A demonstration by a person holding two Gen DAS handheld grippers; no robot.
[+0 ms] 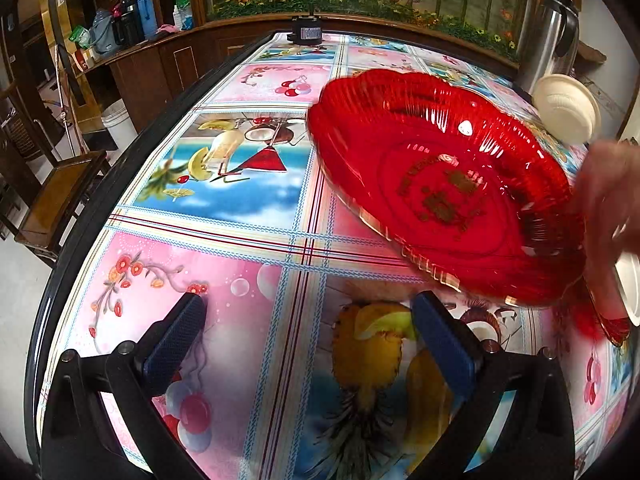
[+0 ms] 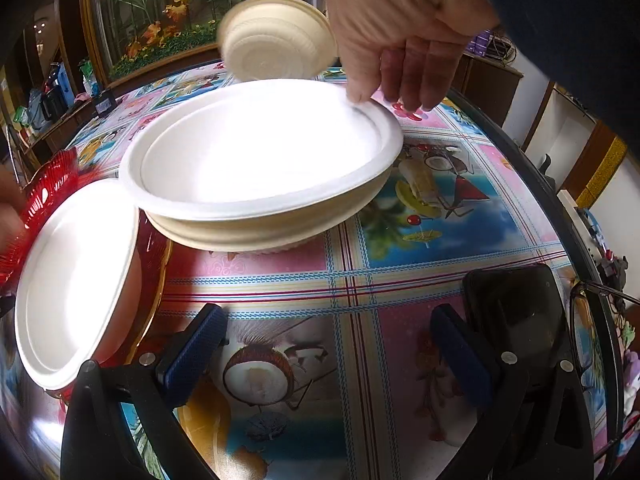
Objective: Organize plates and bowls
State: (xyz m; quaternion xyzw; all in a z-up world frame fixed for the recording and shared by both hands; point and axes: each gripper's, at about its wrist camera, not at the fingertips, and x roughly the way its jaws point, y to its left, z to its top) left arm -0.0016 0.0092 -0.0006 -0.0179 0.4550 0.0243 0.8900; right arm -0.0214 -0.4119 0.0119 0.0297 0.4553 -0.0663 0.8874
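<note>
Both tongs stand open and hold nothing: the left tongs hover low over the tabletop, and the right tongs do the same just short of the white dishes.

By my reading the sorting is hardly begun. A bare hand pinches the far rim of a white plate, which sits on a cream bowl of about the same width. Whether the bowl rests on the tabletop or hangs just above it cannot be told. A second cream bowl, blurred, stands on edge behind them. Another white plate lies tilted at the left, leaning on red ribbed plastic.

In the left view a red dish is held tilted above the tabletop by a blurred hand at its right rim. Its hollow carries only gold lettering; nothing lies in it. Both white plates look empty as well. What is inside the lower cream bowl is hidden by the plate on it.

Still to do, as I judge it: the cream bowls stacked together, the white plates together, and the red dish given a place.
</note>
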